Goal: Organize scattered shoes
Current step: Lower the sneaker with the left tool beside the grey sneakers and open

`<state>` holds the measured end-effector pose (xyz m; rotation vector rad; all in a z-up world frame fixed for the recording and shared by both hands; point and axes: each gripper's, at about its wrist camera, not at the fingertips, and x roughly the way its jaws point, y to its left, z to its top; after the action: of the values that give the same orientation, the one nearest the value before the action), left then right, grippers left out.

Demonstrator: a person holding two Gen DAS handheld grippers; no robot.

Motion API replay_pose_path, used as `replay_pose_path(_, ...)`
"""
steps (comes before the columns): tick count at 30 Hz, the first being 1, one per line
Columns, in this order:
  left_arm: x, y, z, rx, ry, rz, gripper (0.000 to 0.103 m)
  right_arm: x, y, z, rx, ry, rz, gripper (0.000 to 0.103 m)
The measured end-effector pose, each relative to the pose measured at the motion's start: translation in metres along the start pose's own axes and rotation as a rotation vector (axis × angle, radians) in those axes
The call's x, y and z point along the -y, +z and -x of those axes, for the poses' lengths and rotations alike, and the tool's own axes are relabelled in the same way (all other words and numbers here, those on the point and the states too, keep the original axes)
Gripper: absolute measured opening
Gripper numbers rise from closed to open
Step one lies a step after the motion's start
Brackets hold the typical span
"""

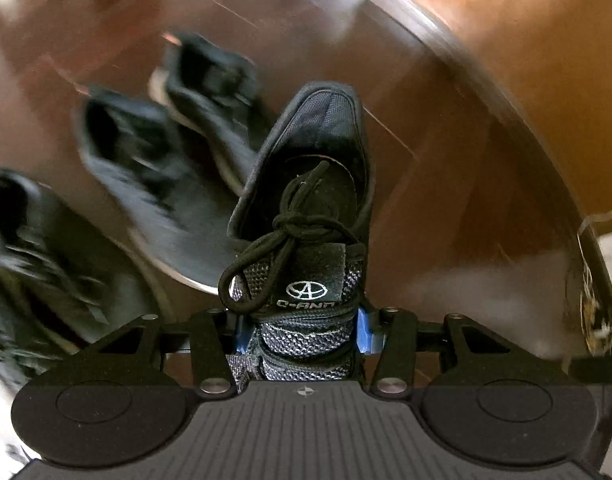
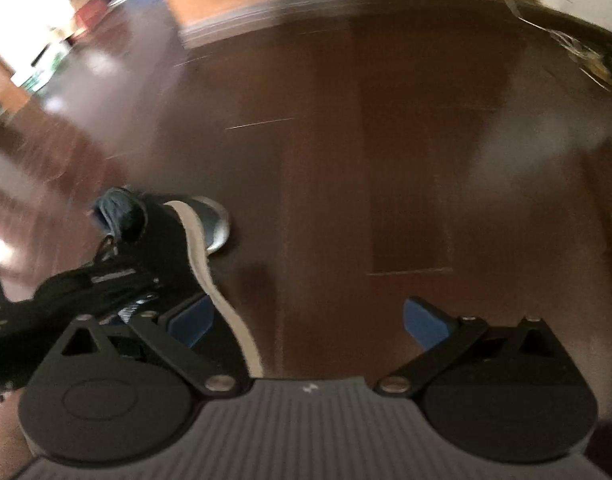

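1. The left gripper (image 1: 302,330) pinches a black lace-up shoe (image 1: 306,208) across its laced midfoot, blue pads pressed against both sides; the shoe fills the centre of the left wrist view, heel opening toward the top, its toe cut off behind the gripper body.
2. Three more dark shoes (image 1: 146,168) lie on the wooden floor (image 1: 445,200) at the left of that frame (all smeared by motion blur, so their details are hard to make out).
3. The right gripper (image 2: 309,320) is spread wide, nothing between its blue pads (image 2: 425,322).
4. In the lower left of the right wrist view, the held shoe (image 2: 158,256) shows side-on with a pale sole edge, partly hidden behind the gripper's left finger.
5. The far background of that frame is blurred and unreadable.
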<state>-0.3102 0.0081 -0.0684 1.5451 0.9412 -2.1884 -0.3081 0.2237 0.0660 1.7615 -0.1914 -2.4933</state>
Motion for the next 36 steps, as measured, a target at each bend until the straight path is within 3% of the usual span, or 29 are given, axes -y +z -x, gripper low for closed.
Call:
replay_pose_path(7, 0.067, -0.030, -0.060, -0.072, -0.003, -0.087, 0.054, 0.039, 0.016, -0.007, -0.001, -0.043, -0.078, 0.103)
replay_pose_path(17, 0.106, -0.054, -0.119, -0.103, 0.020, -0.113, 0.056, 0.064, 0.034, -0.025, -0.004, -0.073, -0.104, 0.103)
replay_pose_path(26, 0.103, -0.066, -0.128, -0.099, 0.019, -0.095, 0.067, 0.054, 0.039, -0.040, -0.019, -0.046, -0.041, 0.103)
replay_pose_path(29, 0.094, -0.067, -0.122, -0.090, -0.009, -0.042, 0.073, 0.050, 0.035, -0.042, -0.024, -0.030, -0.019, 0.103)
replay_pose_path(31, 0.087, -0.070, -0.116, -0.085, -0.014, -0.012, 0.083, 0.045, 0.034, -0.043, -0.026, 0.000, -0.005, 0.103)
replay_pose_path(36, 0.055, -0.084, -0.089, -0.047, -0.026, 0.084, 0.085, 0.029, 0.031, -0.041, -0.024, 0.034, 0.033, 0.103)
